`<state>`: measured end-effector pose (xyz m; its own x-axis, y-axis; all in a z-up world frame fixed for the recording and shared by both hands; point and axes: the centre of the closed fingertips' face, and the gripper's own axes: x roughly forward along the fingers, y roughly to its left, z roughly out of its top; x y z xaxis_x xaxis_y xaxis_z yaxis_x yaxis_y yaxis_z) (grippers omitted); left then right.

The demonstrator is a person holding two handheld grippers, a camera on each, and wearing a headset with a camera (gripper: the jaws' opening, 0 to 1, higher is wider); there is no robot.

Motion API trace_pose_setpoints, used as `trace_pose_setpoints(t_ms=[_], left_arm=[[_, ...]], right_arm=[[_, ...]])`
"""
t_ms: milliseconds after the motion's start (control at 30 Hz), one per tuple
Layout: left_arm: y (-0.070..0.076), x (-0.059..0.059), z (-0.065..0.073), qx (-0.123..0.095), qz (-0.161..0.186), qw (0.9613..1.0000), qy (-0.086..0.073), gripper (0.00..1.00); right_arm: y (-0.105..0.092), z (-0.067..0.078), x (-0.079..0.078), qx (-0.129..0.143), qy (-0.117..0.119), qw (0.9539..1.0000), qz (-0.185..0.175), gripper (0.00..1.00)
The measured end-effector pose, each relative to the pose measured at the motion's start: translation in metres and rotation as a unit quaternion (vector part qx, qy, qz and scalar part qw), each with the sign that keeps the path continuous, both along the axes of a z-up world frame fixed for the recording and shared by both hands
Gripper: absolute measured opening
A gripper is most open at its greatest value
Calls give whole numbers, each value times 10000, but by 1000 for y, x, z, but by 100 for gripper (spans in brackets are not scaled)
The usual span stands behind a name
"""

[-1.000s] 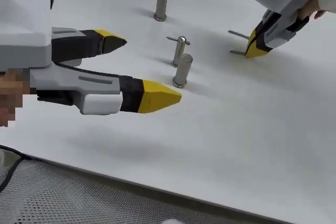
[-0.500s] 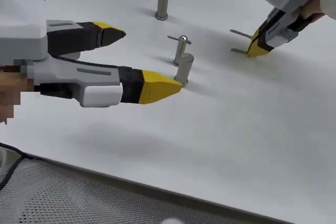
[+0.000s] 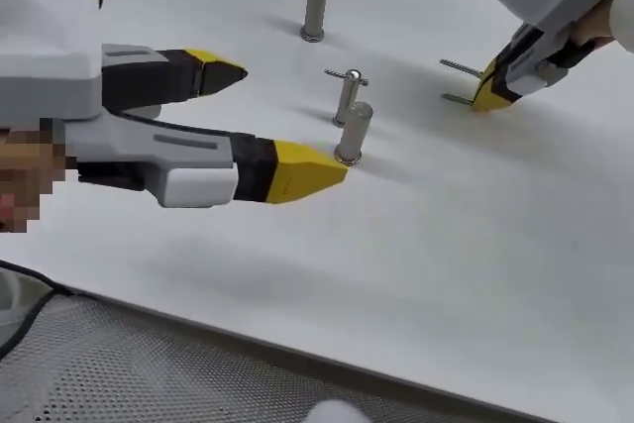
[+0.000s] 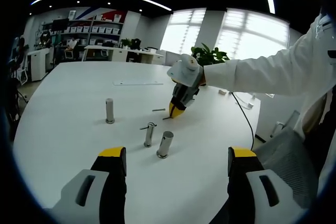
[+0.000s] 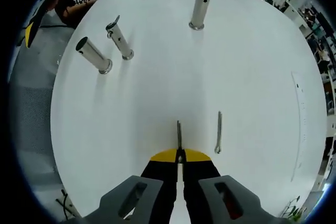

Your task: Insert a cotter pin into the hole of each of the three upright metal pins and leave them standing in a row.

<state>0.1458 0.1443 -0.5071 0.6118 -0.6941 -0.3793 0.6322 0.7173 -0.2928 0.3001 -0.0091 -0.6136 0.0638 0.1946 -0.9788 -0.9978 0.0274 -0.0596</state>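
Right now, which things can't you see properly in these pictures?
1. Right gripper view: the back end of the held cotter pin is hidden between the shut right tongs.
2. Head view: holes in the nearest metal pin and farthest metal pin are too small to see.
3. Left gripper view: the loose cotter pin is tiny, just a thin line.

Three metal pins (image 3: 316, 9) stand upright; the middle one (image 3: 347, 101) carries a cotter pin (image 3: 344, 73).

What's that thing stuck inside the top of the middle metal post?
A cotter pin passes crosswise through the middle pin, near its top, with its ends sticking out on both sides. The stretch inside the hole is covered by the pin itself.
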Motion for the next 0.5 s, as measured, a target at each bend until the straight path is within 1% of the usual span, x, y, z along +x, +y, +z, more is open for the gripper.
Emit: trace_pose_setpoints(t_ms=[33,200,233,267,333,433,500], left_arm=[[0,0,1,-5,5,10000,0,77],[2,-1,1,31,23,10000,3,77],[3,-1,1,30,24,10000,6,77],[3,-1,1,27,27,10000,6,77],[3,-1,1,38,31,10000,8,76],[3,-1,2,20,37,10000,11,71],[3,-1,3,4,40,10000,-1,70]], right_arm=[[0,0,1,-15,-29,10000,-84,0],[0,1,0,-46,-35,10000,-64,0],[0,1,-2,-11,67,9999,-105,0],[0,2,-2,46,104,9997,-197,0],[-1,4,-1,136,98,9994,-296,0],[-6,11,-1,201,9,9991,-363,0],[-7,15,-1,296,-27,9987,-406,0]])
